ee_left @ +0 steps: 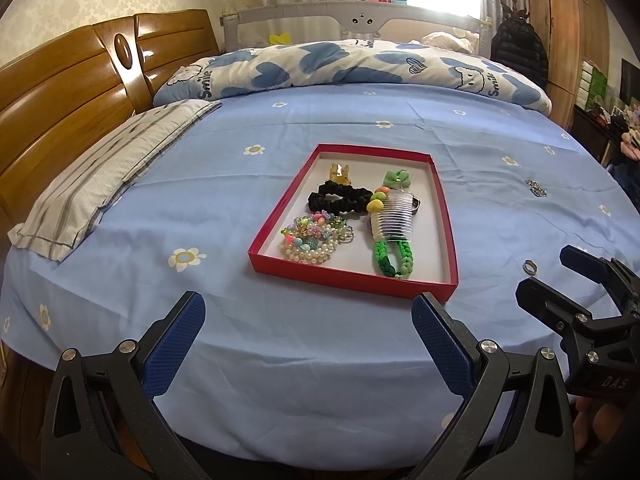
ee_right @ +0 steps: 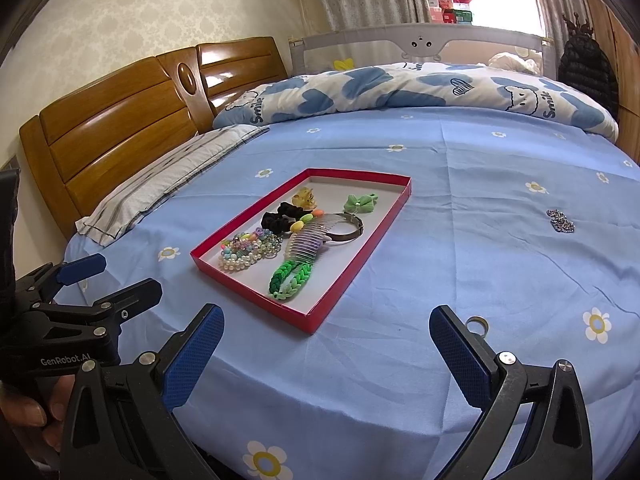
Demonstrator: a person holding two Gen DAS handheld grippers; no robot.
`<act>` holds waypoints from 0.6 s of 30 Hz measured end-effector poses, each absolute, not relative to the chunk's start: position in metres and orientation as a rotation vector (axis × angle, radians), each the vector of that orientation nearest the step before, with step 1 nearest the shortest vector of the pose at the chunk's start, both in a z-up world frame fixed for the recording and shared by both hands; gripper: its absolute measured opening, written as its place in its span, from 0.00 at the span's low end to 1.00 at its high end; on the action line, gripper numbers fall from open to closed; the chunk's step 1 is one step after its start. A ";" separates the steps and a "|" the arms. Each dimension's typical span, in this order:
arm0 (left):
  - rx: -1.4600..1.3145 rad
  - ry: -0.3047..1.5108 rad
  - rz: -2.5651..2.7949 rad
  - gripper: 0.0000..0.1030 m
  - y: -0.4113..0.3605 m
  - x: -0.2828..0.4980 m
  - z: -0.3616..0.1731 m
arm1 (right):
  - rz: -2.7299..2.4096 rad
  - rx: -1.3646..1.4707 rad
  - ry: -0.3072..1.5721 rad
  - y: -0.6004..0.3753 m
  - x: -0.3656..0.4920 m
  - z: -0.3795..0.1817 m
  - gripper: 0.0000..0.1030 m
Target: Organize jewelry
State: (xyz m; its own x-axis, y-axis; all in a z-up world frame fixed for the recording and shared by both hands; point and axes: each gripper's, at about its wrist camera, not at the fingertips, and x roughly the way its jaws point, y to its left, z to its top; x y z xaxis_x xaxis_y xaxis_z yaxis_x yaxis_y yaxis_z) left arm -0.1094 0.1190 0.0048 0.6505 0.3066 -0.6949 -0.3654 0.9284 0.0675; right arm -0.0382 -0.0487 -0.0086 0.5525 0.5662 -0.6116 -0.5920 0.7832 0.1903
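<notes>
A shallow red tray lies on the blue bedsheet. It holds a black scrunchie, bead and pearl bracelets, a clear comb, a green braided band, a green bow and a small amber clip. A ring and a sparkly clip lie loose on the sheet right of the tray. My left gripper is open and empty, just short of the tray's near edge. My right gripper is open and empty, with the ring beside its right finger.
A striped pillow lies at the left by the wooden headboard. A rolled blue-and-white quilt runs across the far side. The bed's front edge is just below both grippers. A wardrobe stands at the far right.
</notes>
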 end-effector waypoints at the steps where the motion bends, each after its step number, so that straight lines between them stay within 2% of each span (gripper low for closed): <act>1: -0.080 0.774 0.383 1.00 0.119 -0.109 0.005 | 0.685 -0.040 0.708 -0.049 -0.038 -0.009 1.00; 18: -0.078 0.776 0.377 1.00 0.118 -0.108 0.004 | 0.685 -0.040 0.708 -0.048 -0.038 -0.008 1.00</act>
State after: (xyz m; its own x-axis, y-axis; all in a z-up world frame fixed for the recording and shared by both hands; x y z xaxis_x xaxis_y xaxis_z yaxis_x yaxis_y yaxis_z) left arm -0.1082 0.1180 0.0039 0.6508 0.3031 -0.6961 -0.3601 0.9304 0.0685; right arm -0.0382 -0.0485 -0.0081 0.5525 0.5665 -0.6114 -0.5924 0.7829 0.1901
